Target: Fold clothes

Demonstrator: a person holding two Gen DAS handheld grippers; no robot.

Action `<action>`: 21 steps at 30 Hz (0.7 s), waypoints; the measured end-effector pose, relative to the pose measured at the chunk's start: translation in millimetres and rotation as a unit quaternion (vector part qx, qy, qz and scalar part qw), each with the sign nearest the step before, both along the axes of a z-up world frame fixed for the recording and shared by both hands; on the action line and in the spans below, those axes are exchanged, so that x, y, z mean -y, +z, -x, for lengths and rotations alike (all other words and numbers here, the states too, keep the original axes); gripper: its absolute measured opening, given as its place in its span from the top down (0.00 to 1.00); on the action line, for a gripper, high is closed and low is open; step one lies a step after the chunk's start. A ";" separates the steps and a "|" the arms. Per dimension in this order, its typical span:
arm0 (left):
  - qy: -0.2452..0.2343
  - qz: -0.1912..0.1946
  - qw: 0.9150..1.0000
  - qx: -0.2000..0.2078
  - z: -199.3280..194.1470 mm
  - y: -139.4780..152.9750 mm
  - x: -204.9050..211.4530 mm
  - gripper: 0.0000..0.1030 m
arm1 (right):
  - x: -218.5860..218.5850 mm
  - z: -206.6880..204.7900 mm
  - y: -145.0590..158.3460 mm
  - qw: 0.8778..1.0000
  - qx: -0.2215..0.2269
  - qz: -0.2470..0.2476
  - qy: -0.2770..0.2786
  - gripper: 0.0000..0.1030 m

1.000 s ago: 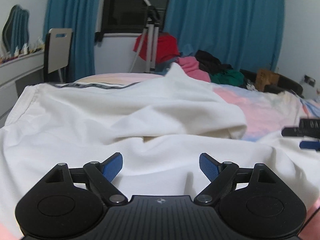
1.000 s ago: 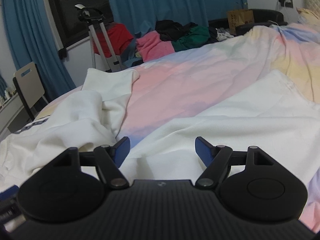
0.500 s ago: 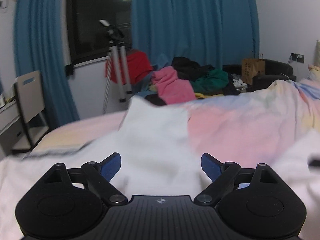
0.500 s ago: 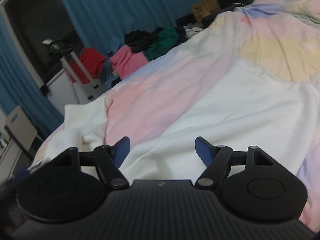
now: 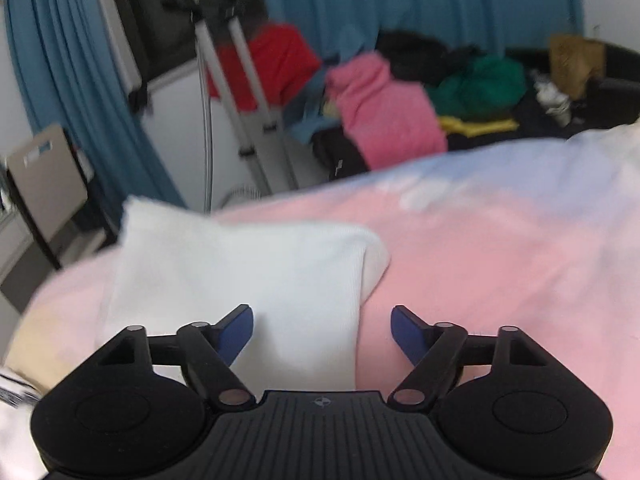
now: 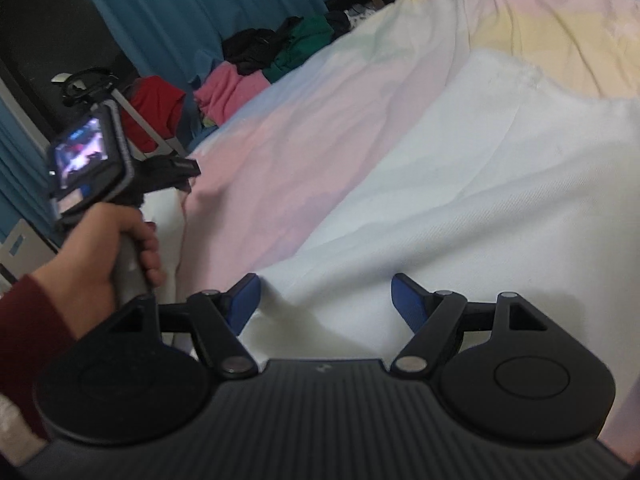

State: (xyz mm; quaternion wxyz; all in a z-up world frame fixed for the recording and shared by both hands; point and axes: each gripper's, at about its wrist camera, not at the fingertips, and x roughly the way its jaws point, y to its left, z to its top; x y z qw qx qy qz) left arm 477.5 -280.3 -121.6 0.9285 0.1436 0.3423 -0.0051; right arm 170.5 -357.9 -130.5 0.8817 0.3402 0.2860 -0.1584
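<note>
Left wrist view: left gripper [image 5: 322,330] jaws wide, holding nothing, over a sleeve of the white garment [image 5: 240,276] on the bed [image 5: 500,264]. Right gripper [image 6: 325,300] jaws likewise wide over the garment's body. No fold evident; folding apparently barely begun.

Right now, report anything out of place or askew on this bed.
The white garment lies rumpled and unfolded across the pastel bedsheet, its sleeve stretched out toward the bed's edge. Both the left gripper and right gripper are open and empty.
</note>
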 end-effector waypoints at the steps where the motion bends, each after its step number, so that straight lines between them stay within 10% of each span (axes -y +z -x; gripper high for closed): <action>1: 0.005 0.002 1.000 -0.003 -4.6 -4.9 -0.5 0.35 | -0.2 -2.0 -1.9 1.000 -0.001 -0.001 -0.001 0.27; 4: -0.009 -0.014 1.000 0.000 -9.2 -12.5 3.4 0.88 | -4.6 -5.8 -2.5 1.000 0.002 0.010 0.002 0.27; 7: -0.038 -0.024 0.999 0.029 2.0 -1.4 19.9 0.92 | -8.5 -4.2 1.1 1.000 0.012 0.018 0.007 0.27; 11: -0.101 0.023 0.991 0.081 30.9 35.3 43.9 0.93 | -6.5 0.3 2.9 1.000 0.016 0.013 0.005 0.27; 17: -0.249 0.101 0.959 0.092 90.5 84.6 96.6 0.90 | 1.8 11.5 11.0 0.999 0.031 0.013 -0.022 0.27; 21: -0.294 0.092 0.949 0.062 122.7 84.1 119.0 0.47 | 7.5 15.0 11.3 0.999 0.035 0.015 -0.033 0.27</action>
